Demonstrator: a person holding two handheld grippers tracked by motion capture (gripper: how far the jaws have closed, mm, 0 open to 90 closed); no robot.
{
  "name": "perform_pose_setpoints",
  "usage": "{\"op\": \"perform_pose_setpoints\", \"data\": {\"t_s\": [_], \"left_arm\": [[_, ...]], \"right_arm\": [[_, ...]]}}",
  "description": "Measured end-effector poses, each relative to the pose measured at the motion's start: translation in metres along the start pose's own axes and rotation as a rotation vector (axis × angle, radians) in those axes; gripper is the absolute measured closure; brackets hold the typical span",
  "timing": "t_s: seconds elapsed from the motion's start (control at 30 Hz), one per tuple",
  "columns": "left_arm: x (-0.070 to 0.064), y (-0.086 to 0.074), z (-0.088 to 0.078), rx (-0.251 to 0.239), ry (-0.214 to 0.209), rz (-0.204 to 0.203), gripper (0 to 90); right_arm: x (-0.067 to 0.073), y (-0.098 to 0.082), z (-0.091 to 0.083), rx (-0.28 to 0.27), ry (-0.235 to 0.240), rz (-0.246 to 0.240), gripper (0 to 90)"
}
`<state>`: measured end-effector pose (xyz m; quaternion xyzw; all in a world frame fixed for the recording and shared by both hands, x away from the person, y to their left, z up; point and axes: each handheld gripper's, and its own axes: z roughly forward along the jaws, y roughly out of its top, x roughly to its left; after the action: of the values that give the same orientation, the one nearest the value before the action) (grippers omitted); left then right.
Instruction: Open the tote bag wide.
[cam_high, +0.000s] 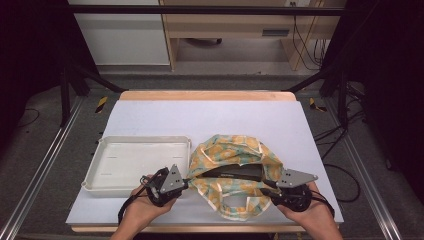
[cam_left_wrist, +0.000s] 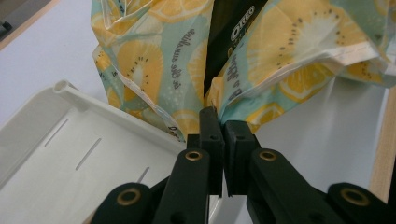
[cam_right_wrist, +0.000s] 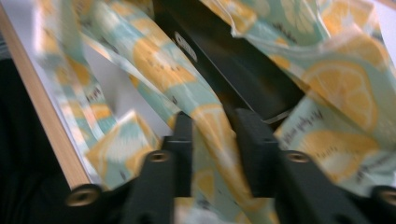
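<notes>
L tongs pinching fruit-print bag, tray beside

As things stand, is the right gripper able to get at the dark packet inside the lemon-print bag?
Probably not yet. The right gripper has bag fabric between its jaws, and the dark packet lies behind that cloth; it would likely have to let go and enter through the bag's opening.

Both hands come in from 6 o'clock, palms cupped under the tools. The left gripper points toward 3 o'clock, jaws pinched tight together. The right gripper points toward 9 o'clock, its jaws standing a bit apart, not clamped.
</notes>
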<state>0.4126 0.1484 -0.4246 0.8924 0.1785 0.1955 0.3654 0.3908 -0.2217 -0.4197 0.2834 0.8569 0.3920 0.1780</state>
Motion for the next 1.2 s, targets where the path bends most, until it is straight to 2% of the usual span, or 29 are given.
{"op": "perform_pose_setpoints", "data": {"t_s": [0.1,0.2,0.23,0.33,0.43,0.47,0.53,0.63,0.67,0.73,0.8,0.9,1.07,1.13,1.2], "left_arm": [[0.003,-0.002,-0.001,-0.012,0.013,-0.009,88.1],[0.006,-0.003,-0.003,-0.022,0.021,-0.017,87.9],[0.008,-0.003,-0.005,-0.021,0.029,-0.008,87.7],[0.01,-0.002,-0.008,-0.035,0.041,-0.017,87.4],[0.013,0.001,-0.012,-0.055,0.051,-0.022,87.5],[0.015,0.001,-0.014,-0.061,0.049,-0.026,87.5],[0.016,0.001,-0.016,-0.071,0.047,-0.038,87.5],[0.017,0.0,-0.017,-0.053,0.026,-0.052,86.3],[0.016,0.0,-0.016,-0.038,0.022,-0.045,84.5],[0.017,0.001,-0.017,-0.02,0.043,-0.034,77.7],[0.02,0.002,-0.02,-0.019,0.065,-0.042,64.4],[0.029,0.004,-0.03,-0.028,0.091,-0.044,51.5],[0.046,0.014,-0.048,-0.018,0.13,-0.05,50.7],[0.049,0.023,-0.048,-0.016,0.124,-0.05,50.1],[0.051,0.034,-0.043,-0.014,0.122,-0.03,49.8]], "right_arm": [[0.001,0.009,0.0,-0.009,0.007,-0.014,49.7],[0.003,0.022,0.004,-0.018,0.013,-0.034,40.1],[0.004,0.025,0.006,-0.019,0.019,-0.041,37.8],[0.008,0.035,0.015,0.0,0.048,-0.049,30.6],[0.013,0.036,0.028,0.032,0.068,-0.062,28.1],[0.014,0.035,0.031,0.047,0.068,-0.067,30.2],[0.014,0.032,0.036,0.065,0.065,-0.074,47.5],[0.012,0.028,0.04,0.073,0.047,-0.061,74.8],[0.011,0.027,0.04,0.062,0.036,-0.053,80.4],[0.009,0.026,0.039,0.051,0.011,-0.036,87.4],[0.006,0.025,0.038,0.021,-0.019,-0.016,89.0],[0.002,0.024,0.036,-0.004,-0.057,0.011,89.3],[0.009,0.022,0.037,0.0,-0.02,-0.018,88.3],[0.013,0.019,0.037,0.003,-0.009,-0.033,88.3],[0.016,0.017,0.038,0.006,-0.001,-0.037,88.2]]}}
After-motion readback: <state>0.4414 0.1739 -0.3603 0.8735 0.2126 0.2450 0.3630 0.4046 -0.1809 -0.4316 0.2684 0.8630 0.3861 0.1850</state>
